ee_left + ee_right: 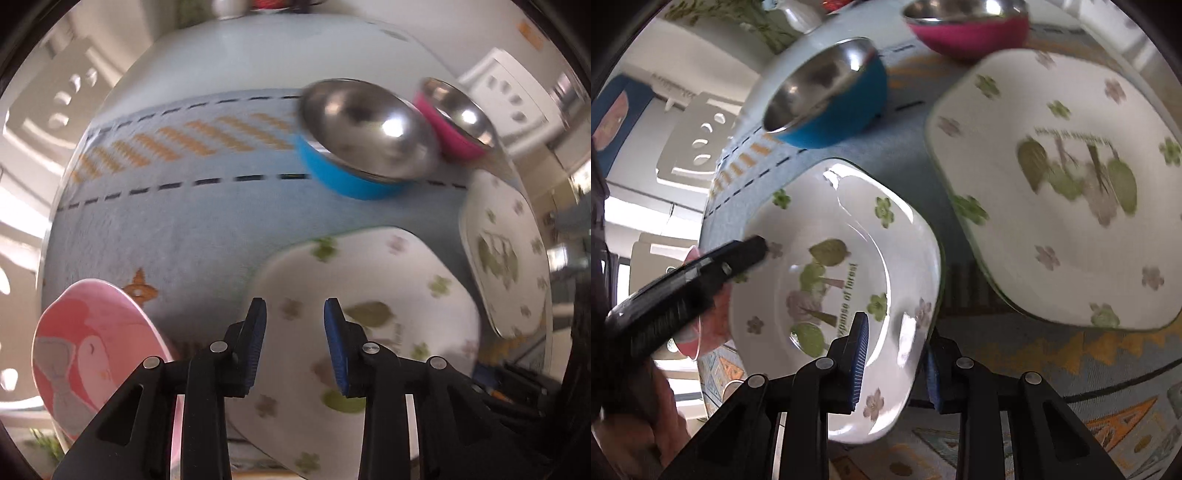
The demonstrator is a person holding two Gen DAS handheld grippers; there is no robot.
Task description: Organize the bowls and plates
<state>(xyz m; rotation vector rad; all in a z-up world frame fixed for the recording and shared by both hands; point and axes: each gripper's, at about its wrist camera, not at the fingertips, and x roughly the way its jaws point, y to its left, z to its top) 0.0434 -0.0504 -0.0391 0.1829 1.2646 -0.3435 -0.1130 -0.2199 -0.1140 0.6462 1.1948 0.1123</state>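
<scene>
Task state — early, nothing stacked or grouped yet as far as the views show.

Right tool [894, 356]: clenched on the near rim of the deep forest-print plate [849, 266], one pad inside the rim, the other under it. The plate sits tilted and looks lifted off the table [908, 177] on that side.

Left tool [294, 341]: jaws apart, nothing between the pads; it hangs over the same plate's far-left part. In the right view its black tip reaches the plate's left rim, but whether it touches I cannot tell.

Still loose on the blue cloth: the flat forest-print plate [1067, 192] to the right, the blue bowl [831, 96] and the pink bowl [964, 26] at the far side, each apart from the others. A pink cartoon plate [92, 354] lies near left, just beside the deep plate.

Judgement — one plate in hand, four pieces unsorted; plates want stacking, bowls nesting.
</scene>
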